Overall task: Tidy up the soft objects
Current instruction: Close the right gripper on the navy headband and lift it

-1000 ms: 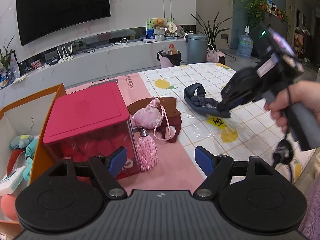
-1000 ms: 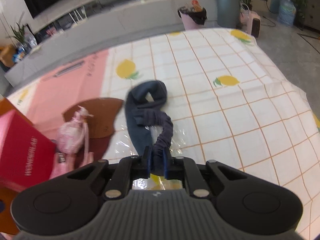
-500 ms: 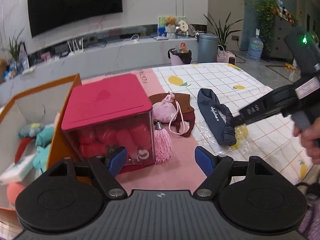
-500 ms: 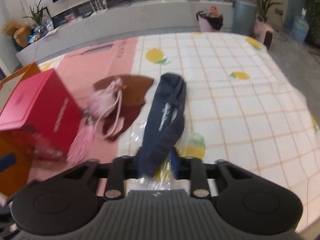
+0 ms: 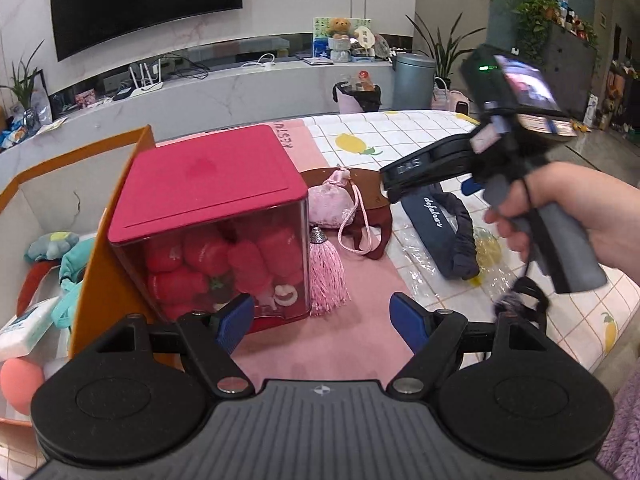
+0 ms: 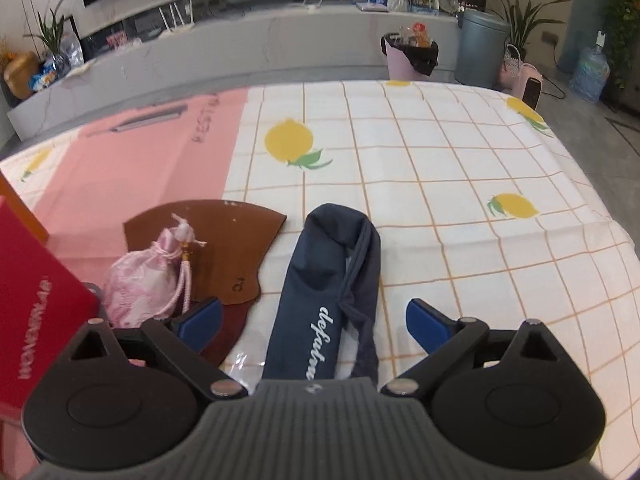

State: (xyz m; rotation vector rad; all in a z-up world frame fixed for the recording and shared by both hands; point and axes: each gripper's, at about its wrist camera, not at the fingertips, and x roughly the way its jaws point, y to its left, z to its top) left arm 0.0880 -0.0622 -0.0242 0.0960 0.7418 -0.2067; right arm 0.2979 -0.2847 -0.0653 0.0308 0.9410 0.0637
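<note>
A navy fabric pouch with white script lies flat on the lemon-print tablecloth; it also shows in the left wrist view. My right gripper is open and empty, its blue pads either side of the pouch's near end, above it. A pink satin drawstring pouch with a tassel lies on brown leather pieces. My left gripper is open and empty, in front of a red-lidded clear box of red plush strawberries.
An orange cardboard box at the left holds plush toys, a white packet and a pink ball. A pink mat covers the table's left part. Crinkled clear plastic lies under the navy pouch. The table edge drops off at the right.
My right gripper was shut on the navy pouch's strap; it has opened and let go, and the pouch now lies flat. The left gripper has stayed open, shifting slightly.
</note>
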